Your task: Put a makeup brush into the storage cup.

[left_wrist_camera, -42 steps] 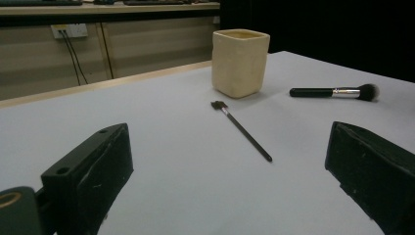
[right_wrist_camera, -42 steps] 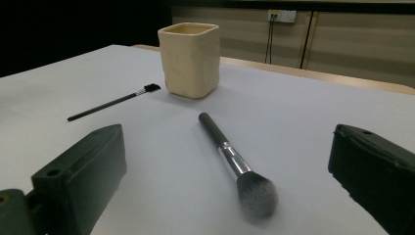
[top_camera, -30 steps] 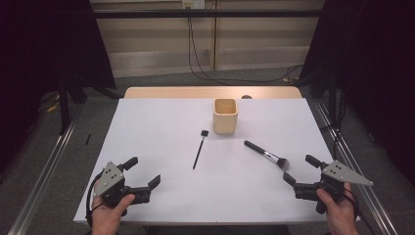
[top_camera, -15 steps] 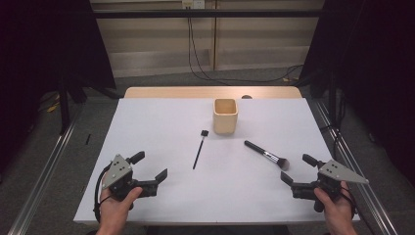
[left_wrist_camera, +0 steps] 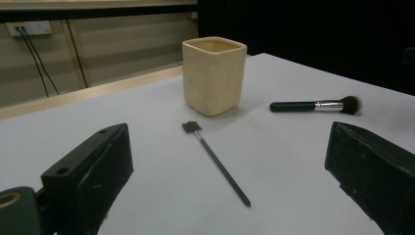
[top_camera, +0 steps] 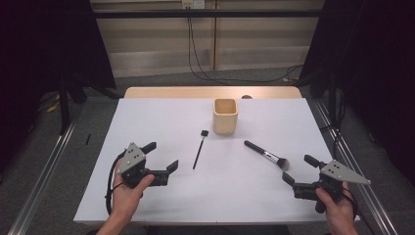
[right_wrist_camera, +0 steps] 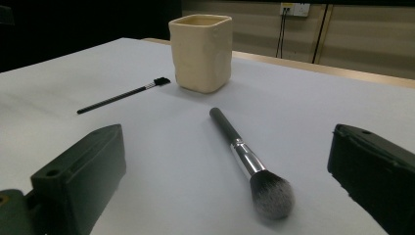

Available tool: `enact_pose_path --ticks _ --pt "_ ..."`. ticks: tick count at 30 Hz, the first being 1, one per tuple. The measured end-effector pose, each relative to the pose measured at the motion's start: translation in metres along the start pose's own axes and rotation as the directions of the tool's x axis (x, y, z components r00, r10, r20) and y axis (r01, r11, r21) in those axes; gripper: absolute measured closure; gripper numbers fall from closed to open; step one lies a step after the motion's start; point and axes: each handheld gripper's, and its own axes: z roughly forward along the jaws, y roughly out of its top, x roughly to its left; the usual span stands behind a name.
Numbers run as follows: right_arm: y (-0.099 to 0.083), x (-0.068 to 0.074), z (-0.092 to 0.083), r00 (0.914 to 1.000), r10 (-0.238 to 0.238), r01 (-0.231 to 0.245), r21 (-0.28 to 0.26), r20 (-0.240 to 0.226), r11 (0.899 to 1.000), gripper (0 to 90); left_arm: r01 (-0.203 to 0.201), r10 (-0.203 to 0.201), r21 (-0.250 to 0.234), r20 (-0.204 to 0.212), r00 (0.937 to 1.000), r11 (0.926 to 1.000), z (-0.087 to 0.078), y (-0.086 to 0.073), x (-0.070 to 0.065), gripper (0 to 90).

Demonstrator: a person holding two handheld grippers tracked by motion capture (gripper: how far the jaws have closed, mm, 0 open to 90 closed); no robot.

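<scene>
one white table (top_camera: 147,122) filled most of the high view, its far edge a strip of bare wood. on it stood one cream square-sided cup (top_camera: 225,116), upright near the far middle, with two brushes lying flat in front of it and apart from it. two hand-held grippers hovered at the near edge, one in each of the person's hands.

the left gripper (top_camera: 162,157) sat over the near left part of the table, its jaws spread wide and holding nothing. the right gripper (top_camera: 299,171) sat over the near right corner, its jaws likewise spread and empty.

the larger brush, a black-handled makeup brush (top_camera: 267,155) with a silver ferrule and a dark, pale-tipped head, lay to the right of the cup, its bristles pointing toward the right gripper and just beyond it. the smaller one, a thin black applicator brush (top_camera: 198,151) with a small square head, lay left of the cup, head toward the far side, its tail end near the left gripper's jaws.

the inside of the cup could not be made out. in each gripper view the jaws were cut off by the frame's lower edge, and both forearms ran out of the high view at the bottom.
</scene>
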Motion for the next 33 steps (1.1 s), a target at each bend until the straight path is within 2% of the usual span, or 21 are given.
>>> enact_pose_path --ticks 8,13,16,21,24,28,33 --pt "0.000 0.001 0.001 1.0000 -0.006 0.006 0.003 -0.006 1.000 0.5 0.005 -0.005 -0.012 0.002 1.0000 0.9999 0.016 0.012 0.006 3.7" --pt "0.000 0.000 0.001 0.9999 -0.014 0.014 0.014 -0.003 1.000 0.8 -0.002 0.003 0.017 -0.017 0.9999 0.9999 0.030 0.011 0.012 3.7" --pt "0.000 -0.001 0.002 0.9999 -0.010 0.010 0.013 -0.004 1.000 0.7 0.006 -0.006 0.021 -0.003 1.0000 0.9998 0.039 0.011 0.014 3.7" --pt "0.000 -0.001 0.002 0.9999 -0.010 0.010 0.019 0.005 1.000 0.7 0.021 -0.021 0.007 -0.006 0.9998 0.9998 0.053 0.017 0.019 3.7" --pt "-0.001 -0.002 0.002 1.0000 -0.003 0.003 0.026 0.005 1.000 0.6 -0.005 0.005 0.028 -0.005 1.0000 0.9996 0.061 0.018 0.022 3.7" --pt "-0.001 -0.003 0.003 1.0000 0.000 0.000 0.027 0.008 1.000 0.6 0.002 -0.002 0.033 -0.011 0.9999 0.9995 0.071 0.019 0.025 3.6" --pt "-0.001 -0.003 0.003 1.0000 -0.003 0.003 0.027 0.006 1.000 0.6 0.005 -0.005 0.012 -0.015 0.9999 0.9999 0.080 0.023 0.028 3.6"
